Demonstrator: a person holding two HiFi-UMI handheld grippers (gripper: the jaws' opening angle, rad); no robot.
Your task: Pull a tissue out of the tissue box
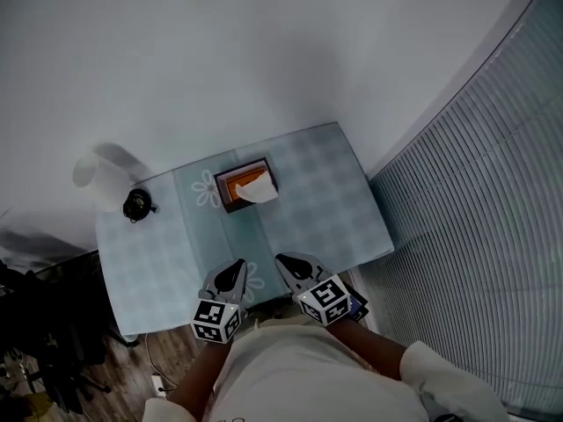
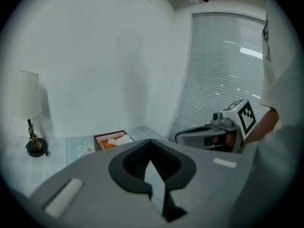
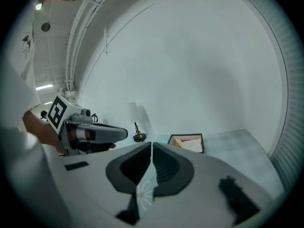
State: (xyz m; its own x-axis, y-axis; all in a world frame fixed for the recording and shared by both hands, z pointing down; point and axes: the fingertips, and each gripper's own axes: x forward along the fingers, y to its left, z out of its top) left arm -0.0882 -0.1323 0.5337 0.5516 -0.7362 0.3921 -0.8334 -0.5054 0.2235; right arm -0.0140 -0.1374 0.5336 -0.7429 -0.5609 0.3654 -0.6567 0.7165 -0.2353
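Observation:
A dark brown tissue box (image 1: pixel 246 185) with an orange inside stands toward the far side of the table, and a white tissue (image 1: pixel 257 192) sticks out of its top. In the left gripper view the box (image 2: pixel 111 140) lies ahead and to the left. The right gripper view has the box (image 3: pixel 186 142) ahead and slightly right. My left gripper (image 1: pixel 237 267) and right gripper (image 1: pixel 285 261) hover side by side over the table's near edge, well short of the box. Both are shut with nothing between the jaws, as the left gripper (image 2: pixel 151 141) and right gripper (image 3: pixel 151 144) show in their own views.
A pale blue checked cloth with daisy prints covers the small table (image 1: pixel 334 192). A lamp with a white shade (image 1: pixel 104 172) and black base (image 1: pixel 137 204) stands at the far left corner. Window blinds (image 1: pixel 493 236) run along the right; a white wall lies behind. Dark clutter (image 1: pixel 44 341) sits on the floor at left.

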